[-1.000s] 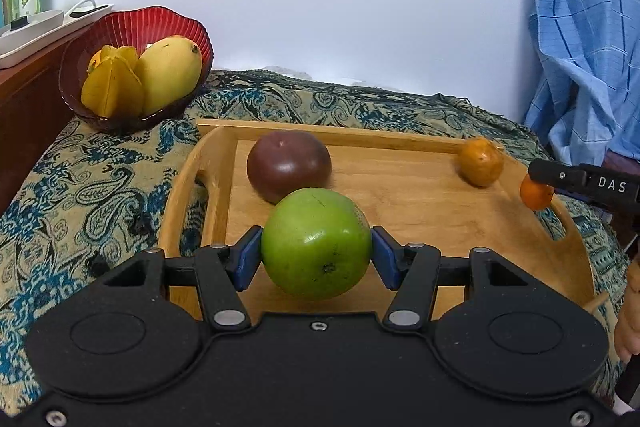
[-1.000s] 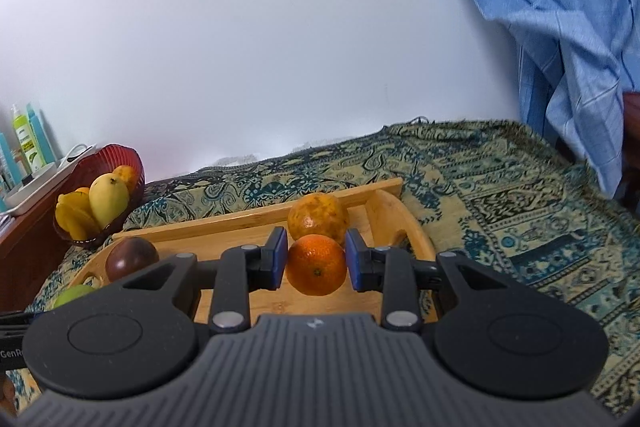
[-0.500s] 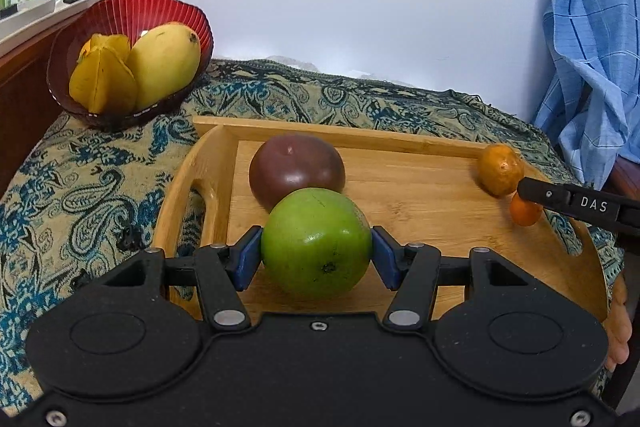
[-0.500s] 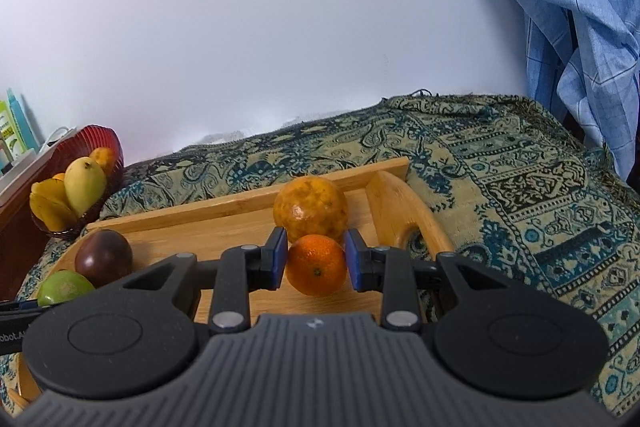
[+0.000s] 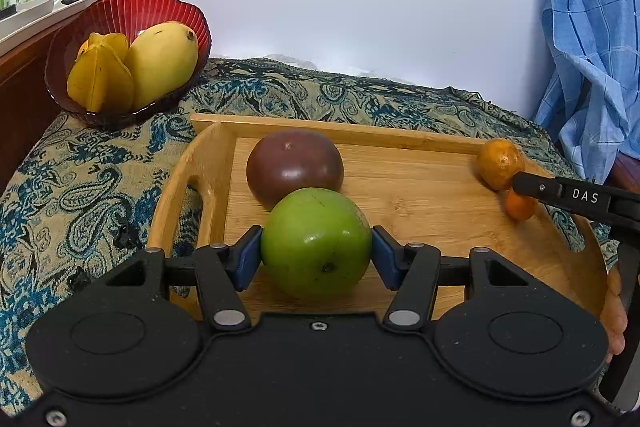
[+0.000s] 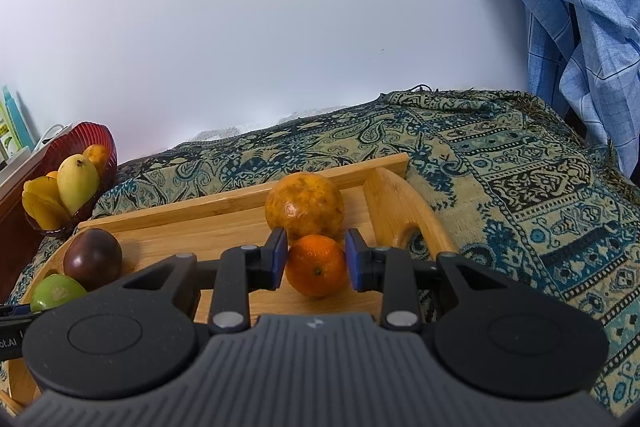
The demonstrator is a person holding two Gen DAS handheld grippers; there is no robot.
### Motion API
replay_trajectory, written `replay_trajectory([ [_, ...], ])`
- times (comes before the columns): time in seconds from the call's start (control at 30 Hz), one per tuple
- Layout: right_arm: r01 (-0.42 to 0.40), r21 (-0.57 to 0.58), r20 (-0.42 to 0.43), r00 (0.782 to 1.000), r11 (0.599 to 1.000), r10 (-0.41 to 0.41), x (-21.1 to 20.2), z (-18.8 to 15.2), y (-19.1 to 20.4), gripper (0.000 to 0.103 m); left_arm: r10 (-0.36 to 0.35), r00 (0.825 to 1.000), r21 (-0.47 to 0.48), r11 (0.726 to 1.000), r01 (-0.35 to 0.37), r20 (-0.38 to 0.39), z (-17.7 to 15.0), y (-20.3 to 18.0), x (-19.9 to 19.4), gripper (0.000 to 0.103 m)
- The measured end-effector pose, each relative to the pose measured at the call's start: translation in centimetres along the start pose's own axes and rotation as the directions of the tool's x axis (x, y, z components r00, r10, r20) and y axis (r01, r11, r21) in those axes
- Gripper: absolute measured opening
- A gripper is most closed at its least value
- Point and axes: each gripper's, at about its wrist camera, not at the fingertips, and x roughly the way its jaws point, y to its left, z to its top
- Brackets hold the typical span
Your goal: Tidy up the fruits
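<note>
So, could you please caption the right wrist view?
Right gripper clamps a small orange over the wooden tray.

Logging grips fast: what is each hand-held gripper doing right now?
Left hand-held gripper: closed on the green apple.
Right hand-held gripper: closed on the small orange.

"DAS" in white on right gripper [image 5: 520,203] arm.

Fruits on wooden tray [image 5: 420,139] and in red bowl [image 5: 120,11].
Green fruit [image 5: 316,243] touches purple fruit [image 5: 294,169], left end; small orange [image 6: 316,265] against mottled yellow-orange fruit [image 6: 305,205], right end; mango [image 5: 162,61] and starfruit [image 5: 100,77] bowled.
</note>
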Motion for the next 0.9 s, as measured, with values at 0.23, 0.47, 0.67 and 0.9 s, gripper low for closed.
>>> replay_trajectory([
  [0.23, 0.001, 0.006, 0.004, 1.0, 1.0, -0.001, -0.07, -0.1, 0.04, 0.037, 0.003, 1.0, 0.006, 1.0, -0.003, 0.001, 0.02, -0.09, 0.01, 0.055],
  [0.47, -0.005, -0.013, -0.002, 1.0, 1.0, 0.005, -0.16, -0.15, 0.21, 0.044, 0.004, 1.0, 0.012, 1.0, -0.004, 0.003, 0.02, -0.15, -0.05, 0.056],
  [0.67, -0.018, -0.022, -0.022, 1.0, 1.0, 0.017, -0.08, -0.29, 0.35, 0.059, 0.012, 1.0, 0.023, 1.0, -0.012, 0.023, 0.03, -0.21, -0.4, 0.056],
  [0.9, -0.014, -0.037, -0.038, 0.999, 0.999, 0.013, 0.0, -0.59, 0.69, 0.063, 0.016, 1.0, 0.047, 0.999, -0.016, 0.014, -0.05, -0.36, -0.35, 0.06],
])
